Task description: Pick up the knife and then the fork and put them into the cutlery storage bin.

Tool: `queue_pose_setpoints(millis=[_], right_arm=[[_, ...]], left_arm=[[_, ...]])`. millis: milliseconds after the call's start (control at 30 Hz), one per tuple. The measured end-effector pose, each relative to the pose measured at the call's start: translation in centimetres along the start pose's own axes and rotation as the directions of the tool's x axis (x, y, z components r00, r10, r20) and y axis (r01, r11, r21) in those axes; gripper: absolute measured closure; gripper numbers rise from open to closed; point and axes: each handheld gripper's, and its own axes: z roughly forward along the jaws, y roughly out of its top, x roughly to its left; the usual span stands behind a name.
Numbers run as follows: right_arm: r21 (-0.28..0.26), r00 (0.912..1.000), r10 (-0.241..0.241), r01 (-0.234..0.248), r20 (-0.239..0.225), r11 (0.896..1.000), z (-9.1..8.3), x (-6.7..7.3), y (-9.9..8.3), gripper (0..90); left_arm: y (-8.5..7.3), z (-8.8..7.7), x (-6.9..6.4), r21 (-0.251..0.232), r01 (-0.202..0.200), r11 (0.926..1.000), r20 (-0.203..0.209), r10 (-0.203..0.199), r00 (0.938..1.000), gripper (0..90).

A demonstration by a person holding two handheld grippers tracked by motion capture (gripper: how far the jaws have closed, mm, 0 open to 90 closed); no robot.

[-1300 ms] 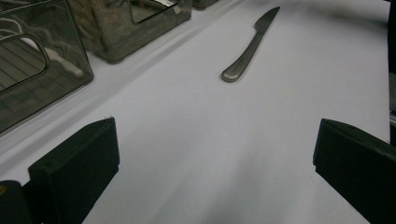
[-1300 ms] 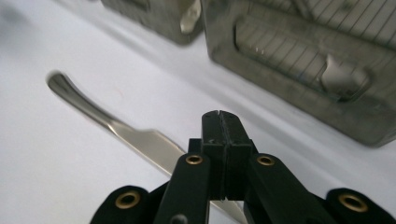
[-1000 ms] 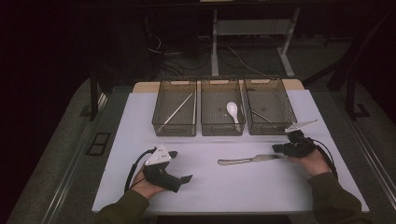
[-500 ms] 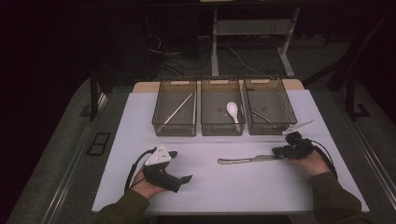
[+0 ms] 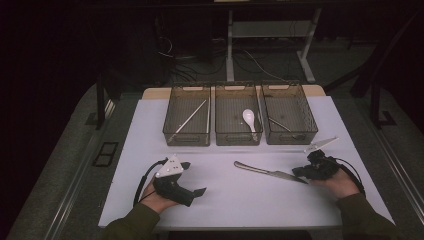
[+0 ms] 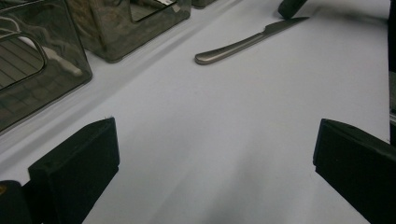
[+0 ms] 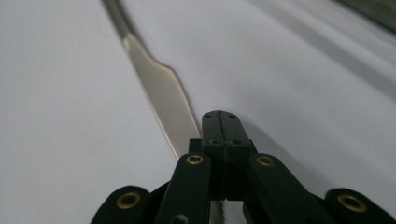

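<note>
Two grippers rest near the table's near edge. The left gripper [image 5: 200,191] lies toward the near left corner, its jaws spread wide with nothing but bare white table [image 5: 225,205] between them in the left gripper view. The right gripper [image 7: 220,140] sits toward the near right corner, its jaws pressed flat together. In the right gripper view the closed tips lie just beside the blade of the knife [image 7: 161,100], at its tip end; whether they pinch the blade edge or merely touch it I cannot tell, since the metal runs under the linkage there.

The knife lies flat on the table, about midway between the near and far edges, right of centre, its handle pointing toward the middle and its blade tip at the right gripper.

Farther back, along the far edge, stand three bins in a row. The left bin [image 5: 172,120] holds what look like chopsticks [image 5: 190,120], the middle bin [image 5: 222,120] a white spoon [image 5: 249,119], and the right bin [image 5: 305,117] a thin utensil, too small to name.

By my reading, the step in hand is picking up the knife for sorting into a bin, and the grasp looks unsettled. The next move likely calls for a firm hold across the flat blade or the handle, then a lift clear of the table and a carry over a bin wall, probably the right one.
</note>
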Motion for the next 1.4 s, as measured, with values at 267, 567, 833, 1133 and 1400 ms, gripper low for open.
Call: queue_pose_setpoints(millis=[267,567,833,1133,1400], right_arm=[[0.028,0.9983,-0.055,0.056,-0.016,0.998,-0.2,1.4,-0.5,89.4],[0.053,0.9939,-0.098,0.101,-0.05,0.993,-0.7,2.4,2.4,62.6],[0.105,0.9834,-0.178,0.181,-0.034,0.978,0.7,3.8,5.4,56.4],[0.155,0.966,-0.251,0.258,-0.06,0.954,2.7,4.8,8.2,57.7],[0.215,0.9533,-0.286,0.301,-0.096,0.929,4.1,5.4,9.6,65.4]], left_arm=[[0.0,0.0,0.0,0.003,-0.004,1.0,0.001,0.004,1.0,0.0],[0.0,0.0,0.0,0.001,-0.001,1.0,-0.001,0.001,1.0,0.0],[0.0,0.0,0.1,-0.006,-0.001,1.0,0.027,0.002,0.9996,0.0],[-0.2,-0.3,0.6,-0.026,-0.006,0.9996,0.078,0.008,0.9969,0.0],[-0.3,-0.5,0.9,-0.024,-0.002,0.9997,0.069,0.004,0.9976,0.0]])
